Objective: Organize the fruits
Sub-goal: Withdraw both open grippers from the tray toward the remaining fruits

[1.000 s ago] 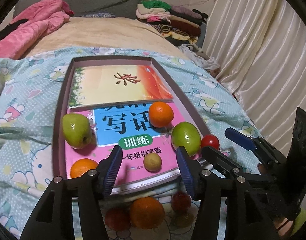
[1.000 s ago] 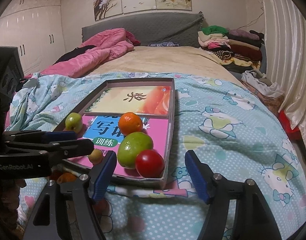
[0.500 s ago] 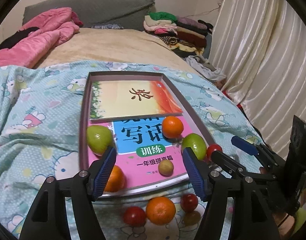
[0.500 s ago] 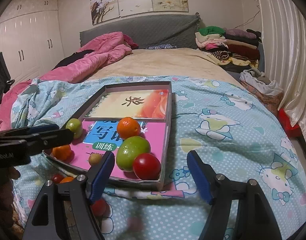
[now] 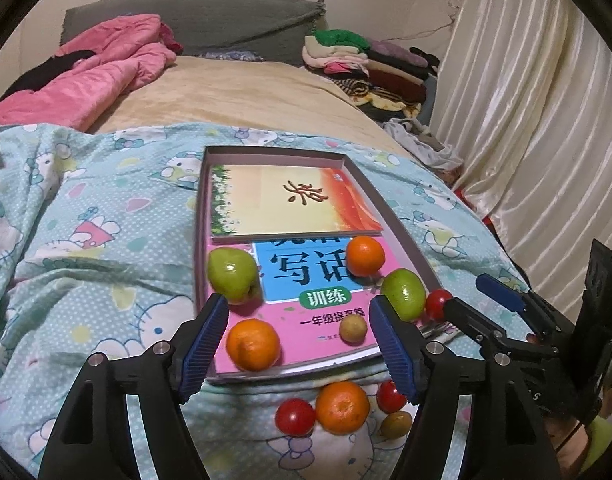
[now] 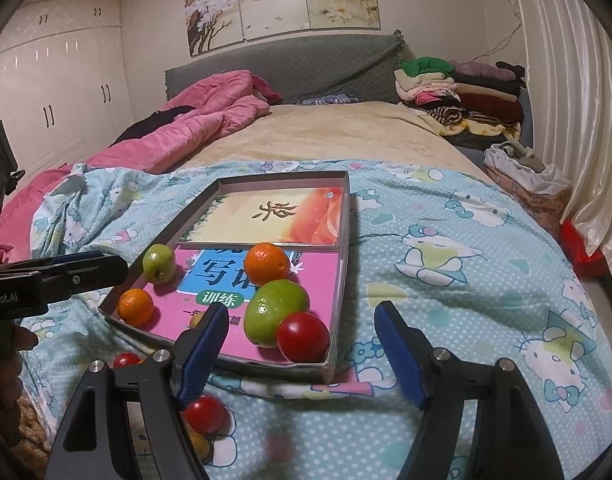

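In the left wrist view, the left gripper [image 5: 298,340] hangs above the near end of a shallow tray [image 5: 402,232] that lies on a blue patterned quilt [image 5: 106,248]. Its jaws are opening and grip nothing; an orange [image 5: 253,344] on the tray shows in the gap between them. Two books line the tray: a pink book [image 5: 306,312] at the near end and a yellow-and-orange book [image 5: 282,204] at the far end. On the pink book lie a green pear [image 5: 232,275] at the left, a second orange [image 5: 365,255], a green fruit [image 5: 404,294] at the right with a tomato [image 5: 437,303] just beside it, and a small yellowish fruit [image 5: 353,329]. On the quilt, just in front of the tray, lie a third orange [image 5: 342,407], two tomatoes [image 5: 295,417] and a small olive fruit [image 5: 396,424]. The right gripper [image 5: 478,300] reaches in from the right, near the tray's near right corner.

In the right wrist view, the right gripper [image 6: 302,344] hovers over the tray's [image 6: 342,280] near right corner, its jaws parted and empty. The green fruit [image 6: 275,310] and the tomato [image 6: 302,336] touch each other in that corner. A loose tomato [image 6: 204,414] lies on the quilt [image 6: 466,280] beside the gripper's left finger. The left gripper [image 6: 86,270] enters from the left edge.
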Available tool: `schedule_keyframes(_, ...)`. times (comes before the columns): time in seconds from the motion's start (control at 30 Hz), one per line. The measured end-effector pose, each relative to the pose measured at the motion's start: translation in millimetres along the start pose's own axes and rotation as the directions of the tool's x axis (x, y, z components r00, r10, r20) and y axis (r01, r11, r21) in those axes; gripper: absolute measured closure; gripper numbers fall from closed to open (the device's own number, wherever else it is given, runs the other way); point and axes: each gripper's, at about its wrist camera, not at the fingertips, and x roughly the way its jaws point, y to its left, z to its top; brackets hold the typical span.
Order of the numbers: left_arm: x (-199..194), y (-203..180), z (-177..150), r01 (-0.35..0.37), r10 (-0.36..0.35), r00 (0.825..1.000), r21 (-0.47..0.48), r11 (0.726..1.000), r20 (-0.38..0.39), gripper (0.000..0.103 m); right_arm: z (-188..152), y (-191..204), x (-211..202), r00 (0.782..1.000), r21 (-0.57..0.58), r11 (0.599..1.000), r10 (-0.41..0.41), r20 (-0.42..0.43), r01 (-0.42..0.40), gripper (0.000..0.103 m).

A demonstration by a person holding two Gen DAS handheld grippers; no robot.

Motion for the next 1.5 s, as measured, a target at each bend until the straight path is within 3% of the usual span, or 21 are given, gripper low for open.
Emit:
schedule_keyframes(0.67, -22, 20, -16, -0.042, 0.041, 0.999, -0.035, 0.999, -0.027, 0.029, -8, 19, -22, 0.999, -0.039, 0.998, 0.053, -0.014, -0.053, 0.028)
schedule_keyframes(1.17, -24, 15, -27, -0.060, 0.060, 0.996, 0.004, 0.998, -0.073, 0.029, -16, 24, -28, 0.990, 0.039, 0.993, 0.115, -0.076, -0.112, 0.028)
schedule_keyframes(1.5, -22, 6, -45, -0.091, 0.101, 0.986, 0.076, 0.993, -0.135, 0.029, -22, 39, -31, 0.987, 0.005, 0.993, 0.121, -0.106, -0.121, 0.028)
